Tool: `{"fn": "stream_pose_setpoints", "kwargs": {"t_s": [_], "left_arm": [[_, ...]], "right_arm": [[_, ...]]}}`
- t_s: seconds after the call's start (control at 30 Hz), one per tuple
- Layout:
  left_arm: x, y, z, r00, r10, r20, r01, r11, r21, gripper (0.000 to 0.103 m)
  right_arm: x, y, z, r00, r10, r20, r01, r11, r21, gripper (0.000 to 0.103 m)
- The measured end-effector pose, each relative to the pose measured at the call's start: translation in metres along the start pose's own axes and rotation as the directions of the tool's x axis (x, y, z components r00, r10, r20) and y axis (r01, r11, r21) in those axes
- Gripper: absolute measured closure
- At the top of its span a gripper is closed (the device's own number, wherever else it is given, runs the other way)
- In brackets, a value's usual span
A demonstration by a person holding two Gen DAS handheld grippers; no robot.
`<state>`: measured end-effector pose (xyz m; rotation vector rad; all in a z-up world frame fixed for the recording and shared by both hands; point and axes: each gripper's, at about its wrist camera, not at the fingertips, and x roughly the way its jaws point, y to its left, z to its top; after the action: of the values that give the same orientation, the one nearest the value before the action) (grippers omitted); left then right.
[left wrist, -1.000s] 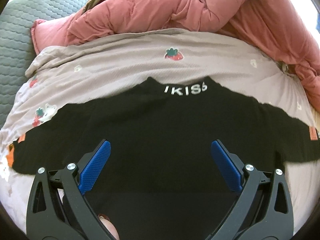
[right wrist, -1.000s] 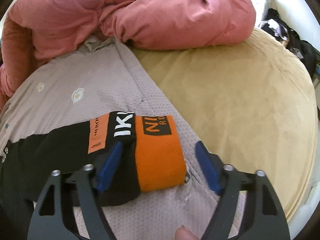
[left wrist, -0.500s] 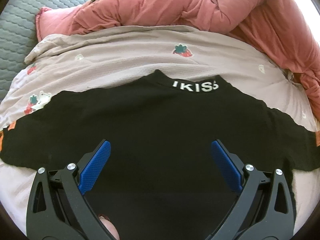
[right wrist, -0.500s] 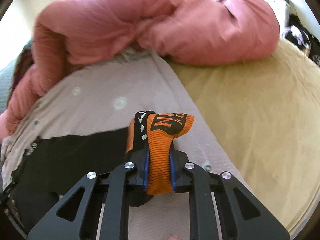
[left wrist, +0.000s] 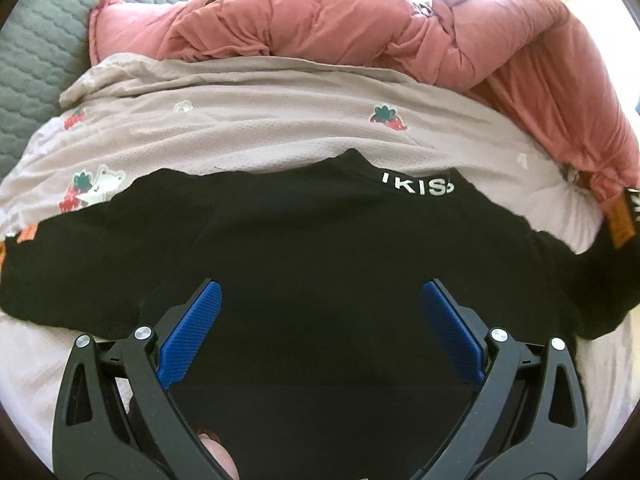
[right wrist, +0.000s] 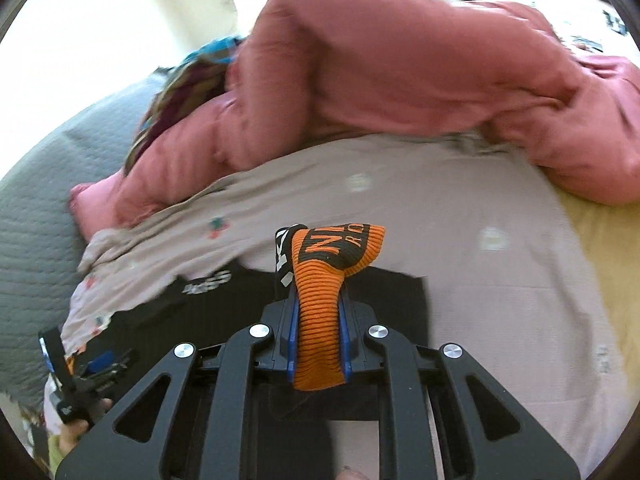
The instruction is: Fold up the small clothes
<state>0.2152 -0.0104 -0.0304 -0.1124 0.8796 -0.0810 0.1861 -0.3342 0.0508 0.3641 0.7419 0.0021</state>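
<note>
A small black sweater point(left wrist: 320, 248) with a white-lettered collar lies spread flat on a pale strawberry-print sheet point(left wrist: 260, 136). My left gripper point(left wrist: 320, 312) is open and empty, its blue pads hovering over the sweater's lower body. My right gripper point(right wrist: 318, 336) is shut on the sweater's orange ribbed cuff point(right wrist: 324, 280) and holds the right sleeve lifted above the black body point(right wrist: 224, 312). The lifted cuff also shows at the right edge of the left wrist view point(left wrist: 620, 224). The left gripper shows at the lower left of the right wrist view point(right wrist: 80, 372).
A bunched pink duvet point(left wrist: 360, 36) lies along the far side of the sheet. A grey quilted cover point(left wrist: 36, 48) is at the far left. A tan blanket point(right wrist: 608, 264) lies to the right. Striped colourful fabric point(right wrist: 188, 76) sits behind the duvet.
My right gripper closed on the orange cuff, lifted it and carried the sleeve leftward over the sweater. The left gripper stayed open over the sweater's body, shifting slightly.
</note>
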Motion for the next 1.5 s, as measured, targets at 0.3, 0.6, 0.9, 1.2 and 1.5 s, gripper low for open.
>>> {"fn": "stream_pose_setpoints", "kwargs": {"t_s": [0.3,0.6,0.9,1.2,1.5], "left_arm": [[-0.008,0.023,0.002,0.999,-0.047,0.013,0.047,0.998,-0.03,0.009],[-0.005,0.035,-0.002,0.994,-0.113,0.004,0.113,0.993,-0.044,0.009],[0.003,0.044,-0.007,0.972,-0.236,-0.013,0.234,0.967,-0.101,0.011],[0.032,0.046,-0.007,0.969,-0.24,-0.055,0.229,0.96,-0.164,0.03],[0.039,0.035,-0.002,0.981,-0.191,-0.025,0.188,0.976,-0.108,0.1]], "right_arm": [[0.044,0.081,-0.003,0.99,0.11,-0.091,-0.115,0.992,-0.046,0.088],[0.076,0.144,-0.014,0.976,0.159,-0.148,-0.175,0.98,-0.098,0.082],[0.089,0.165,-0.02,0.969,0.188,-0.158,-0.209,0.969,-0.13,0.065],[0.082,0.113,-0.04,0.991,0.048,-0.125,-0.062,0.992,-0.11,0.057],[0.063,0.059,-0.051,0.994,-0.047,-0.098,0.042,0.998,-0.05,0.057]]}}
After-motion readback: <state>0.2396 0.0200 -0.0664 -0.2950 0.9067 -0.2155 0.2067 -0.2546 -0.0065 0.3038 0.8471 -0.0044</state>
